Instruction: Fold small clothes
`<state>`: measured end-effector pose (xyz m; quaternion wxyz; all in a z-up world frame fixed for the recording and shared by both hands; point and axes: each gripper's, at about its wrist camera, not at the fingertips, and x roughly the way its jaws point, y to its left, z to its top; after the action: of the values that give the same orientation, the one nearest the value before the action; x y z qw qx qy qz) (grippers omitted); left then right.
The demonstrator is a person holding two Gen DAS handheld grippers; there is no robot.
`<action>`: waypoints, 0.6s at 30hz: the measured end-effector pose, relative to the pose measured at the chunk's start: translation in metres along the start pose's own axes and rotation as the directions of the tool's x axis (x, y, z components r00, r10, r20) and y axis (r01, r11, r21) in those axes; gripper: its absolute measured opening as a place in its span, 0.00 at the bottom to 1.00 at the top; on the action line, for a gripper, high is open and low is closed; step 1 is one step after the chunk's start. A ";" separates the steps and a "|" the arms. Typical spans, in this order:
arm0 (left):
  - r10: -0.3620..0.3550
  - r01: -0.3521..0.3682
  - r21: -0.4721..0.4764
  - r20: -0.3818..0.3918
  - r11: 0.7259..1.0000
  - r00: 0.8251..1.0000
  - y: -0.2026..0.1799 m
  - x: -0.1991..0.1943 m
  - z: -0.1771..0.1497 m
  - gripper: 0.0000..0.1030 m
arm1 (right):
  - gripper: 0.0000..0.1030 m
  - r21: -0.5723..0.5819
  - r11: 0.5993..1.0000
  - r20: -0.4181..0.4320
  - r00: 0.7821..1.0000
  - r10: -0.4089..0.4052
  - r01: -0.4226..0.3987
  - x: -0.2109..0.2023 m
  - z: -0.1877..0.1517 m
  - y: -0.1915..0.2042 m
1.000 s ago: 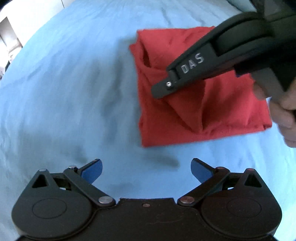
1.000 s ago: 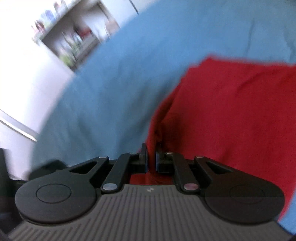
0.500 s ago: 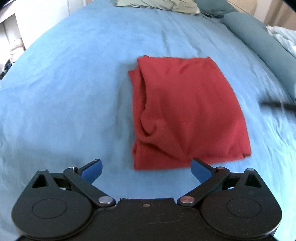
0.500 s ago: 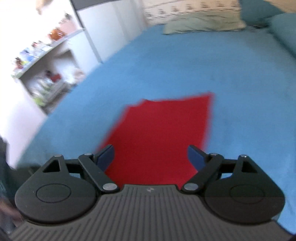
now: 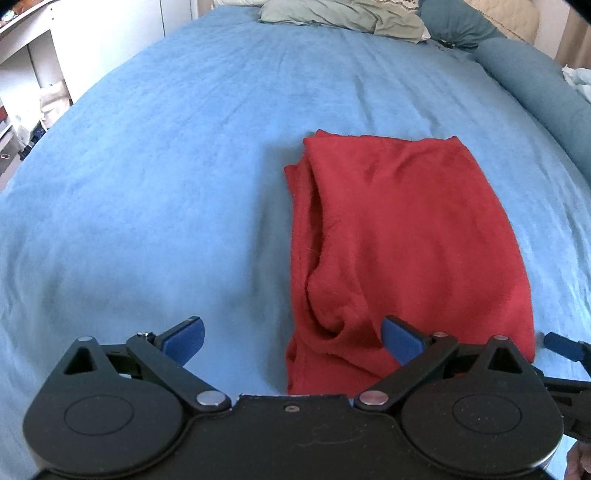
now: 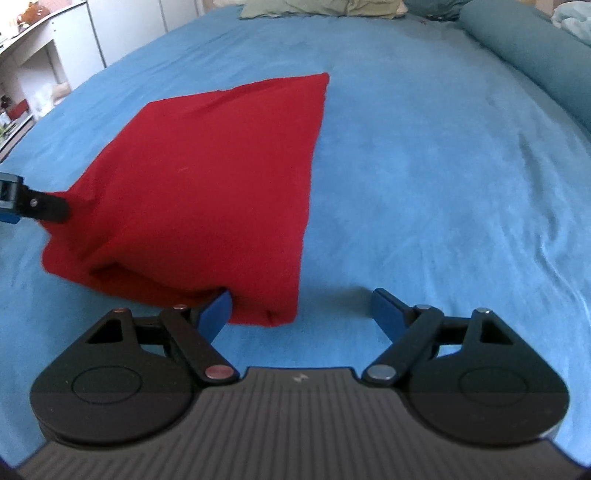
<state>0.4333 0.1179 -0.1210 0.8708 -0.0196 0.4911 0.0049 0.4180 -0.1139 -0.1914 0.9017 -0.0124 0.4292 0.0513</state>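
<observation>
A red garment lies folded into a rough rectangle on the blue bedspread. Its left edge is bunched in loose folds. My left gripper is open and empty, just in front of the garment's near left corner. The garment also shows in the right wrist view. My right gripper is open and empty at the near right corner, its left finger against the cloth edge. The left gripper's fingertip shows at the garment's left side in the right wrist view.
Pillows lie at the far end of the bed. A long teal bolster runs along the right side. White shelves and cupboards stand to the left of the bed.
My right gripper let go of the garment, opened and drew back to its near right corner. The garment now lies flat. My left gripper came nearer to its near left corner.
</observation>
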 end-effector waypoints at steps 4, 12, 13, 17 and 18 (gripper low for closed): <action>0.014 -0.014 -0.010 -0.004 1.000 1.000 0.005 0.005 0.001 1.00 | 0.95 -0.136 0.989 0.040 0.998 -0.052 0.057 -0.001 -0.005 0.010; 0.015 -0.015 -0.018 0.003 1.000 1.000 0.011 0.009 0.004 1.00 | 0.91 -0.285 0.952 0.101 0.991 -0.085 0.111 0.001 -0.006 0.009; 0.021 -0.021 -0.015 0.007 1.000 1.000 0.011 0.008 0.003 1.00 | 0.89 -0.220 0.967 0.110 0.989 -0.103 0.126 -0.002 -0.002 0.002; 0.052 -0.051 0.023 -0.042 0.998 0.998 0.013 0.022 -0.011 0.99 | 0.89 0.034 0.993 0.042 0.993 -0.113 0.112 -0.004 0.001 -0.034; 0.059 -0.056 0.039 -0.083 0.998 0.995 0.013 0.031 -0.019 0.99 | 0.89 0.034 0.993 0.019 0.993 -0.117 0.116 0.000 -0.003 -0.037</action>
<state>0.4325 0.1294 -0.1573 0.8491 0.0101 0.5277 0.0201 0.4195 -0.1507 -0.1945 0.9076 -0.0219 0.4192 -0.0083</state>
